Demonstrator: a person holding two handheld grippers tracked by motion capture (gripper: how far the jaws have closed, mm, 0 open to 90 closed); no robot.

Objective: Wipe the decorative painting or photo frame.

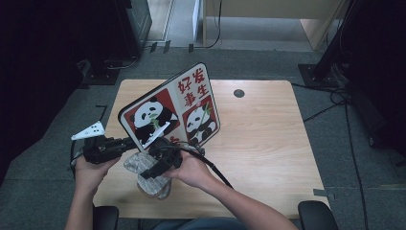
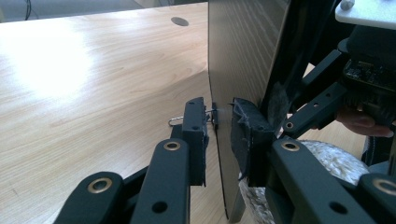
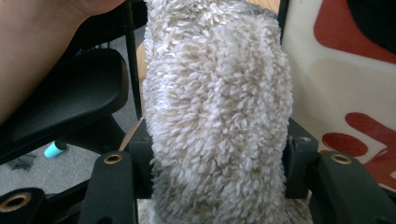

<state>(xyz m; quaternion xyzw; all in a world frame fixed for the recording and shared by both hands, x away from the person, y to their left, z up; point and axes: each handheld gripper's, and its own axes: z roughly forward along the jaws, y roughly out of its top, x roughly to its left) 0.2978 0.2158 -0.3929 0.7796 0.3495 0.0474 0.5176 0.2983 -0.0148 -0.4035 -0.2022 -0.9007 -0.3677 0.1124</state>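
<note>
My left gripper [image 2: 219,119] pinches the red-and-white panda-print board [image 1: 172,108] upright near the table's front edge; my right gripper [image 3: 217,163] clamps the fluffy beige cloth [image 3: 217,107]. Hard wiping could twist the board loose.

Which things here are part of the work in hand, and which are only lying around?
In the work:
- panda board, clamped upright in the left gripper
- fluffy cloth, clamped in the right gripper against the board's lower edge

Only lying around:
- table with its round cable hole
- cables on the floor
- small light blue thing on the floor
</note>
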